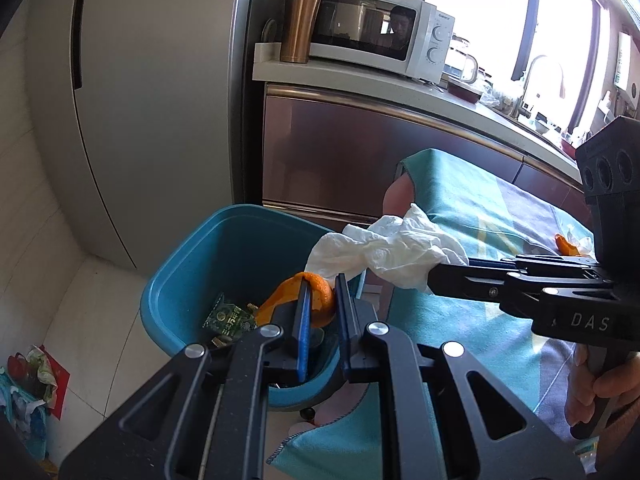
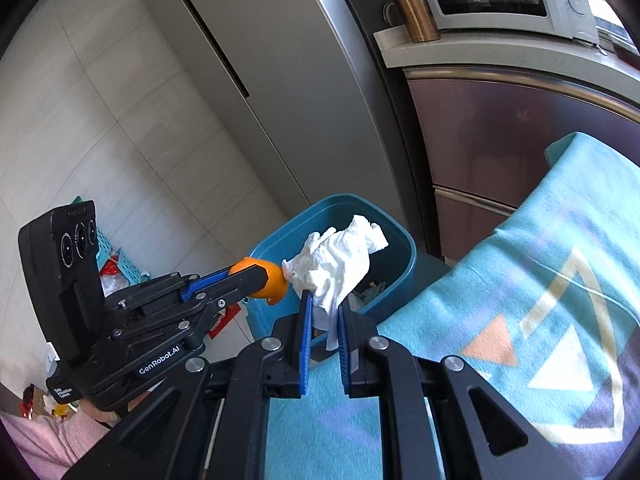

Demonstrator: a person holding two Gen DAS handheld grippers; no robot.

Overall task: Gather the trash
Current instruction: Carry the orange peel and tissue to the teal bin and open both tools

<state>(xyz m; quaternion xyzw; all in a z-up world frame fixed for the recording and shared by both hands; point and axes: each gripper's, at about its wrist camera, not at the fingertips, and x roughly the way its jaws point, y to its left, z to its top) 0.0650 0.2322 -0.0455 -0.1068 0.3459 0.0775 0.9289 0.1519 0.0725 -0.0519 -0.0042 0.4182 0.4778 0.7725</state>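
**Two loads hanging over the bin — both could miss**

The left gripper (image 1: 322, 300) is pinching a curl of orange peel (image 1: 316, 298) between narrow fingers, and the right gripper (image 2: 324, 320) is clamping a crumpled white tissue (image 2: 336, 264) the same way. Both are hanging over the teal bin (image 1: 188, 264), which is standing on the floor against the bench draped in a teal patterned cloth (image 2: 500, 280).

The risks, as I judge them: the tissue is sitting near the bin's rim on the bench side, so letting go early could be dropping it onto the cloth or floor — and being light and clingy, it may be snagging on the ribbed blue pads. The peel is touching the tissue in the right wrist view; one could be dragging the other aside.

The peel is looking waxy, stiff and curved; the tissue soft and creased; the bin smooth moulded plastic, already holding a green wrapper (image 1: 228, 316). More peel (image 1: 566, 245) is lying on the cloth.
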